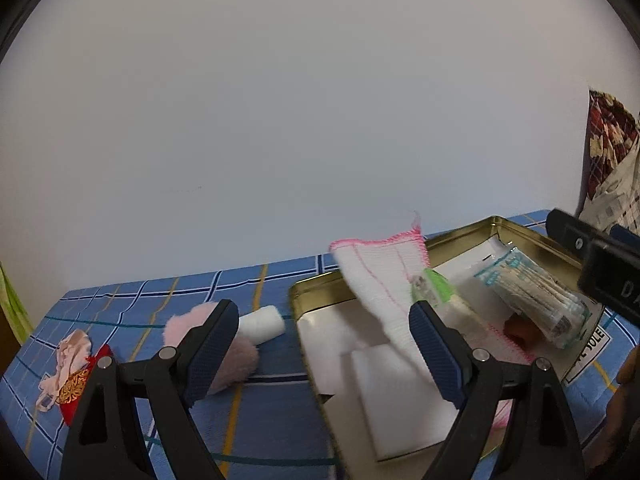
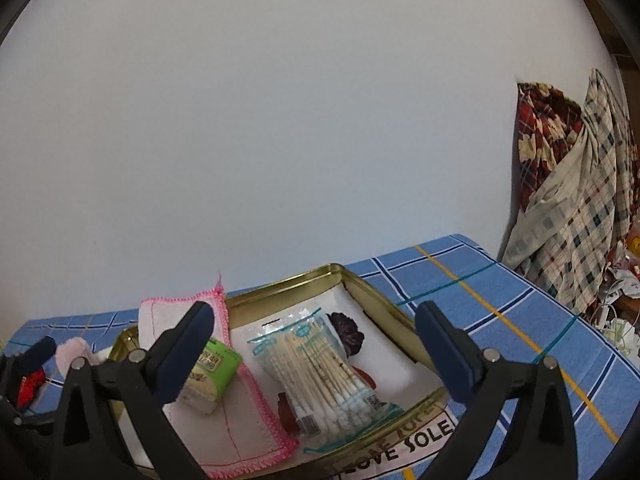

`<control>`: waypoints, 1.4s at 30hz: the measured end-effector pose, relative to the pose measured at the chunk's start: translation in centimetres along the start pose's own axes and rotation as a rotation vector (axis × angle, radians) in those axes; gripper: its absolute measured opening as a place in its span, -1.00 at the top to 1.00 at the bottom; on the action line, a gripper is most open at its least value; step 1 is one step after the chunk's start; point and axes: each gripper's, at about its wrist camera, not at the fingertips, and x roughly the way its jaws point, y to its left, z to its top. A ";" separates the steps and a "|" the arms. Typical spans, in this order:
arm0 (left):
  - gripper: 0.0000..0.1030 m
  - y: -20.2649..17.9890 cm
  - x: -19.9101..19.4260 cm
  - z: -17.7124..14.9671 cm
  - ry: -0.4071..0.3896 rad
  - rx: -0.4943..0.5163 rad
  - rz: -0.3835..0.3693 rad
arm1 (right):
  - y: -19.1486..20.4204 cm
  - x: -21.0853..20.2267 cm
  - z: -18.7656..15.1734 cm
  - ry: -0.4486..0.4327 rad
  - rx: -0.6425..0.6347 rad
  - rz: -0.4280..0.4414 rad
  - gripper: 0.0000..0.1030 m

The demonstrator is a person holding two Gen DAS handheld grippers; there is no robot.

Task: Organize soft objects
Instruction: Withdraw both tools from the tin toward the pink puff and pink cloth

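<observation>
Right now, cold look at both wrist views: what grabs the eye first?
The gold tin tray on the blue plaid cloth, holding a pink-edged white cloth and a cotton swab bag. Left of the tray lie a pink fluffy piece and a white roll.

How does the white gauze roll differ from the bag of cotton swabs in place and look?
The white gauze roll lies on the blue checked cloth, outside the gold tin; the bag of cotton swabs lies inside it. The roll is bare, plain white and cylindrical; the swabs are many thin sticks in a clear printed bag. Neither is held.
</observation>
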 end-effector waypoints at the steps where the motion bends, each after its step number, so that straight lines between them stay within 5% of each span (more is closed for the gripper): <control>1: -0.72 0.3 -0.3 -0.1 -0.012 -0.003 0.010 | 0.3 0.0 -0.1 0.000 -0.007 -0.005 -0.99; 17: -0.73 3.9 -1.6 -1.2 -0.047 -0.080 0.062 | 3.9 -2.9 -1.5 -0.084 -0.156 -0.045 -0.99; 34: -0.73 8.0 -2.2 -2.7 -0.020 -0.091 0.063 | 3.8 -6.7 -2.1 -0.156 -0.122 -0.096 -0.99; 42: -0.73 9.9 -2.7 -3.1 -0.033 -0.075 0.084 | 7.0 -8.4 -3.2 -0.164 -0.178 -0.066 -0.99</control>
